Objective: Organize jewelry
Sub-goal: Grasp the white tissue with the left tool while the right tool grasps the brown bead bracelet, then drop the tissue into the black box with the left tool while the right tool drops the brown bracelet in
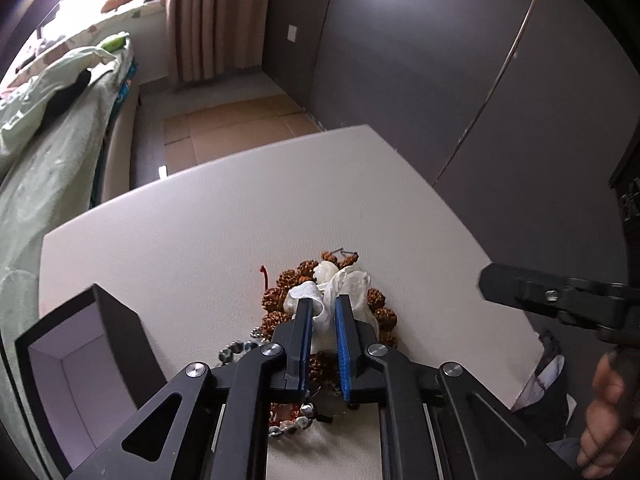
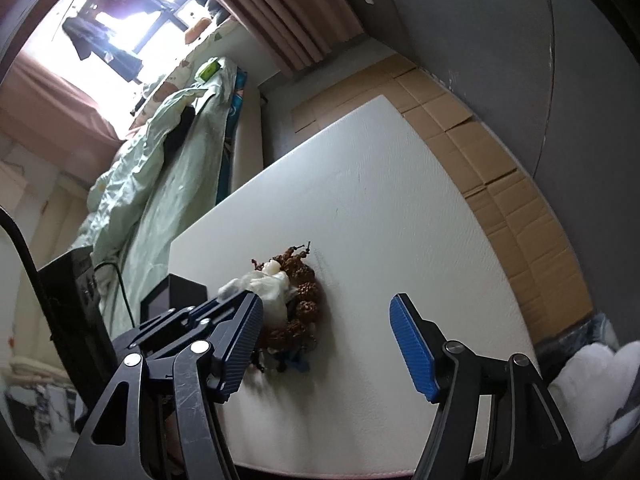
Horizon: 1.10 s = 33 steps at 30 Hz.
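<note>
A pile of jewelry lies on the white table: a brown rough-bead bracelet, a white shell-like bracelet and a silver bead chain. My left gripper is shut on the white bracelet, its blue pads on either side of it. An open black box with a pale lining stands left of the pile. In the right wrist view the pile lies ahead, and my right gripper is open and empty above the table, right of the pile. The box shows behind the left gripper.
A bed with green bedding stands beyond the table's left side. Flattened cardboard covers the floor by a dark wall. The right gripper and the person's hand show at the right of the left wrist view.
</note>
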{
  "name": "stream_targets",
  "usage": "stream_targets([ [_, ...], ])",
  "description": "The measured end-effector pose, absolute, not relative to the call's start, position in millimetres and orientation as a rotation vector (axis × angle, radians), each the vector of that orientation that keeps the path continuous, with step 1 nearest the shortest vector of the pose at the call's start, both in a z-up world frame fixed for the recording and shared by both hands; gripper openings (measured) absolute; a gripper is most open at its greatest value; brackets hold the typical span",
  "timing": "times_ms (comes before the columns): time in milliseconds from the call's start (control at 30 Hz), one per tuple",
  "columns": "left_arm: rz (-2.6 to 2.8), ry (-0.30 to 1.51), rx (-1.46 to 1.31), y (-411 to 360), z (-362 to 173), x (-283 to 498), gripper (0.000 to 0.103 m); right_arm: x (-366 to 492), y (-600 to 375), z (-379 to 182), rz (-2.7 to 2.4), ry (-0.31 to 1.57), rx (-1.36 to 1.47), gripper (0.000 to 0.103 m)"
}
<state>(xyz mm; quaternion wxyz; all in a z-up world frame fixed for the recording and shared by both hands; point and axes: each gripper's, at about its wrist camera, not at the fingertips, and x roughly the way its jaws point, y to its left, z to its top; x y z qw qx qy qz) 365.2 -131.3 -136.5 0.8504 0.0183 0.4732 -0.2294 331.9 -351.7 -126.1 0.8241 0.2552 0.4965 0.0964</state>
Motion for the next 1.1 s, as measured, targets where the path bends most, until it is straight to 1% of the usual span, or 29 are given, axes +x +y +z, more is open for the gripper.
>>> stream_targets([
  [133,-0.485,0.952,-0.002,-121,-123,358,0.011,334,-351,-133,0.206,1.08,0.567,0.067],
  [167,-0.483,0.943,-0.014,-118,-119,357,0.005,335,-348,-135,0.213,1.093,0.576,0.067],
  [200,-0.479,0.934,-0.026,-116,-116,356,0.005,336,-347,-137,0.217,1.101,0.579,0.066],
  [233,-0.477,0.919,-0.042,-111,-111,354,0.005,336,-345,-138,0.22,1.109,0.58,0.063],
  [400,-0.472,0.882,-0.097,-95,-99,351,0.005,343,-332,-146,0.237,1.154,0.581,0.055],
  [500,-0.471,0.869,-0.115,-87,-94,349,0.005,349,-323,-150,0.235,1.179,0.557,0.052],
  [667,-0.45,0.843,-0.139,-70,-87,344,0.005,359,-310,-158,0.204,1.224,0.488,0.052],
  [967,-0.382,0.82,-0.196,-29,-86,337,0.005,374,-299,-175,0.184,1.287,0.473,0.052],
  [1000,-0.375,0.824,-0.201,-26,-87,335,0.005,376,-297,-175,0.182,1.283,0.462,0.051],
  [1067,-0.359,0.834,-0.217,-19,-92,333,0.005,380,-292,-174,0.159,1.285,0.429,0.041],
  [1100,-0.352,0.836,-0.223,-16,-93,333,0.005,382,-289,-174,0.142,1.288,0.403,0.027],
])
